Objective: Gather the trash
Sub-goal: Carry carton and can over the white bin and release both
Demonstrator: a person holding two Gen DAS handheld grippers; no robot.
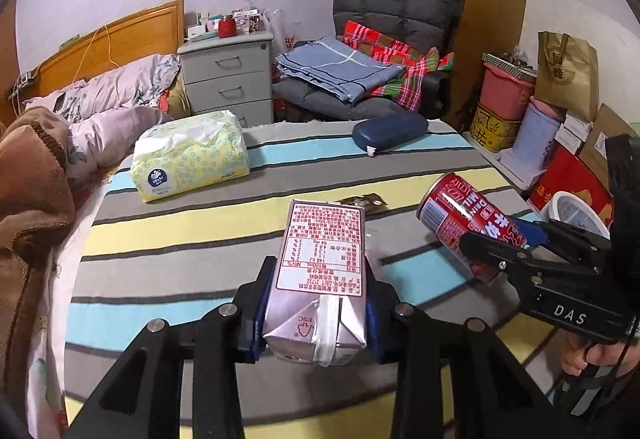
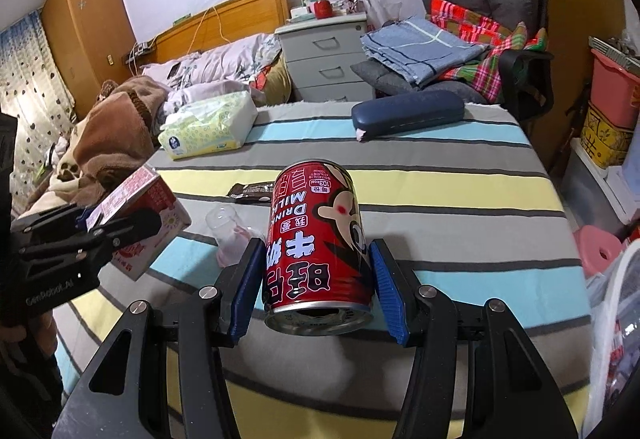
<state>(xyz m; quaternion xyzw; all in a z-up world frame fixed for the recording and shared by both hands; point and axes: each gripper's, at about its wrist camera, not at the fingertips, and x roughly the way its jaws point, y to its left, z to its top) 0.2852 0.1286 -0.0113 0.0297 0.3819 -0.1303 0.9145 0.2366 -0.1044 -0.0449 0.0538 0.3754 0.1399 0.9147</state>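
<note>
Landmark: striped cloth [image 2: 440, 159] covering the counter [image 1: 120, 279].

Left tongs [image 1: 316, 323]: clamped on a drink carton [image 1: 324, 259], blue pads tight against both its sides. Carton lifted clear of the striped cloth, printed label panel facing up, folded end toward the camera. In the right wrist view the same carton [image 2: 140, 215] hangs above the cloth's left part, tilted.

Right tongs [image 2: 318, 291]: gripping a red milk-drink can [image 2: 316, 239], pads pressed on either side of its body, open top toward the camera. Can held above the middle of the striped cloth, not touching it. From the left wrist view the can [image 1: 460, 223] tips up to the left, above the cloth's right edge.

Lying on the striped cloth:
- clear plastic bottle [image 2: 230, 235], on its side, near the centre, between carton and can
- dark snack wrapper [image 2: 250, 191], flat, just beyond the bottle
- tissue pack [image 1: 188, 155], far left corner
- blue glasses case [image 1: 390, 133], far edge, toward the right

Off the cloth's right edge, low: a white bin rim [image 1: 576, 211].
</note>
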